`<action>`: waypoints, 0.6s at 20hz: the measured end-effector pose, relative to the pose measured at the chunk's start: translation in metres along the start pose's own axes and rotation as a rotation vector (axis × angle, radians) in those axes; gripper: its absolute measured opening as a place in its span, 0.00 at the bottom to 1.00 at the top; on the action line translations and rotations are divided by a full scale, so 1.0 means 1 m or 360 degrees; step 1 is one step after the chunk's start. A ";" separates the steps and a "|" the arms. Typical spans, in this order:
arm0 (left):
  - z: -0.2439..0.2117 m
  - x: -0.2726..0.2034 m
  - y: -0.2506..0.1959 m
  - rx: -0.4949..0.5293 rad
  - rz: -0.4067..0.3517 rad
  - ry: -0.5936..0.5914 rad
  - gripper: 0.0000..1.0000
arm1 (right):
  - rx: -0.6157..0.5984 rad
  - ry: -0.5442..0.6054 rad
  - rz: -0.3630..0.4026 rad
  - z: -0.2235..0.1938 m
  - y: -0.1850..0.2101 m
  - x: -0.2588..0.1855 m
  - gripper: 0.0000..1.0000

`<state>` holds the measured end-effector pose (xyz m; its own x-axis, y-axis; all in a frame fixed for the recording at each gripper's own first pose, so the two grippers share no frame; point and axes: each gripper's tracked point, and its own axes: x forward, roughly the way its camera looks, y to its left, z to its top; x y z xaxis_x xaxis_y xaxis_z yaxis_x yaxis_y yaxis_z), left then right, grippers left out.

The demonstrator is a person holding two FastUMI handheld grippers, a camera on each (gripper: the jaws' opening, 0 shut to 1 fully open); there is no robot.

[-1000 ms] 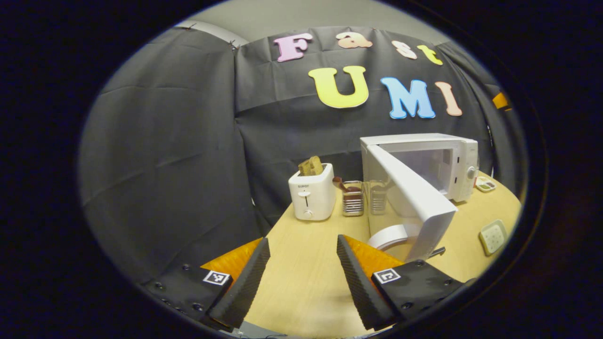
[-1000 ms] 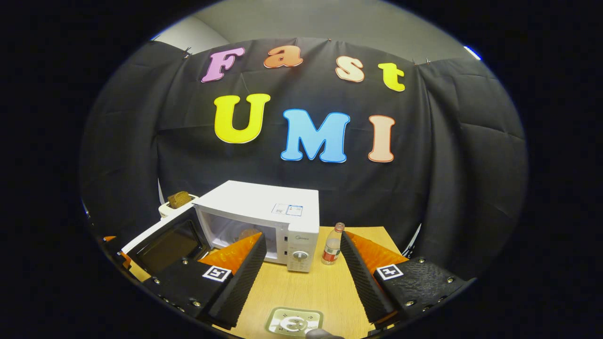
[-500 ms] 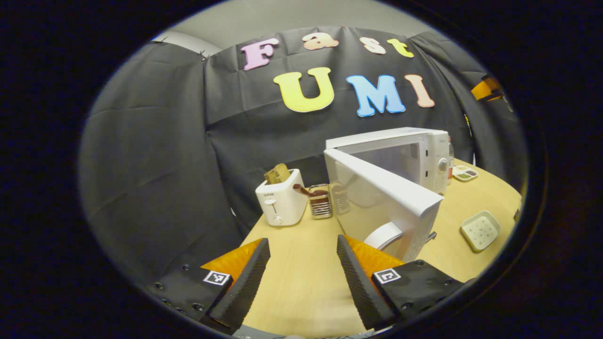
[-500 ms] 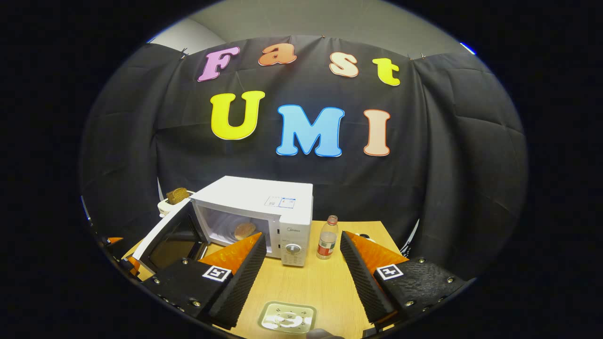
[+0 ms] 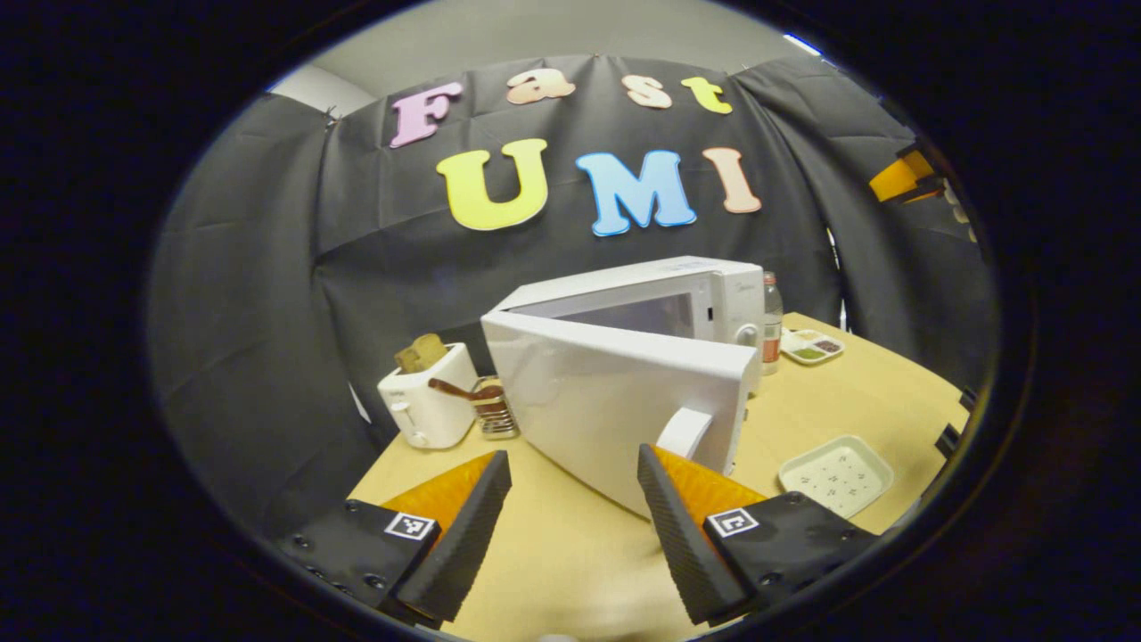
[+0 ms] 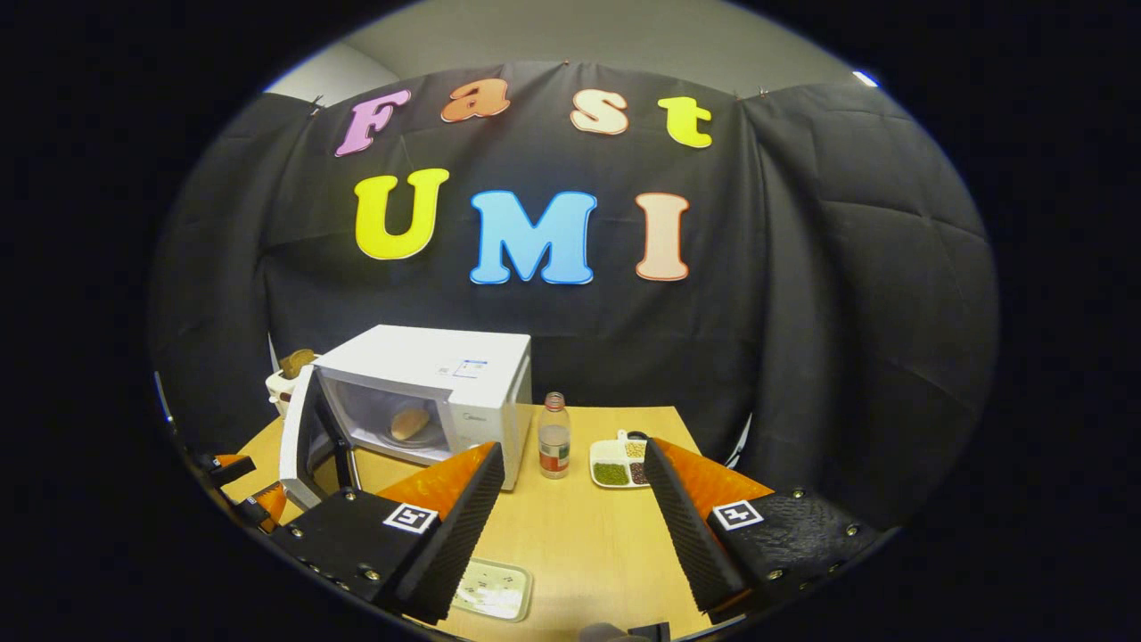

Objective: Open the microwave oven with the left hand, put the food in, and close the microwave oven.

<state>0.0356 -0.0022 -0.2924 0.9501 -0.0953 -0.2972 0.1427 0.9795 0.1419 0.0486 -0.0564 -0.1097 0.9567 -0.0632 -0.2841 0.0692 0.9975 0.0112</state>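
Left gripper view: your left gripper (image 5: 566, 526) gapes empty, its finger (image 5: 682, 526) hiding the microwave door (image 5: 615, 401) handle's base.

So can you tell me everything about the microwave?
The microwave is a white box that looks like painted metal and plastic, standing on the wooden table. Its door hangs partly open, hinged on the left, with a dark window inside and a curved white handle outside. A bun lies inside on the round plate. A knob sits on the front panel, a sticker on top. Neither claw touches it. A bottle stands beside it, apart.
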 end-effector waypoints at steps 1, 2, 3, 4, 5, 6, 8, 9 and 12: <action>0.001 0.006 -0.011 0.0010 -0.0018 0.0004 0.95 | 0.0007 0.0010 -0.0018 -0.002 -0.011 -0.001 0.96; 0.004 0.012 -0.022 0.0018 -0.0038 0.0001 0.95 | 0.0017 0.0022 -0.0032 -0.006 -0.021 -0.001 0.96; 0.008 0.019 -0.032 0.0017 -0.0051 0.0000 0.96 | 0.0026 0.0030 -0.0045 -0.007 -0.030 -0.002 0.96; 0.012 0.025 -0.040 0.0010 -0.0066 -0.0005 0.96 | 0.0032 0.0035 -0.0064 -0.008 -0.039 -0.002 0.96; 0.015 0.032 -0.049 0.0006 -0.0084 -0.0008 0.97 | 0.0033 0.0035 -0.0086 -0.009 -0.050 -0.002 0.97; 0.017 0.039 -0.056 0.0010 -0.0095 -0.0013 0.97 | 0.0035 0.0042 -0.0106 -0.011 -0.059 -0.004 0.96; 0.023 0.053 -0.066 0.0020 -0.0112 -0.0019 0.98 | 0.0042 0.0052 -0.0148 -0.013 -0.077 -0.004 0.96; 0.025 0.063 -0.071 0.0024 -0.0123 -0.0022 0.98 | 0.0049 0.0058 -0.0170 -0.014 -0.085 -0.003 0.96; 0.035 0.085 -0.085 0.0029 -0.0162 -0.0031 0.96 | 0.0080 0.0077 -0.0233 -0.018 -0.104 -0.002 0.96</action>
<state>0.1143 -0.0996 -0.2963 0.9356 -0.1977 -0.2925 0.2435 0.9613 0.1292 0.0347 -0.1590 -0.1274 0.9207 -0.2051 -0.3319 0.2222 0.9749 0.0142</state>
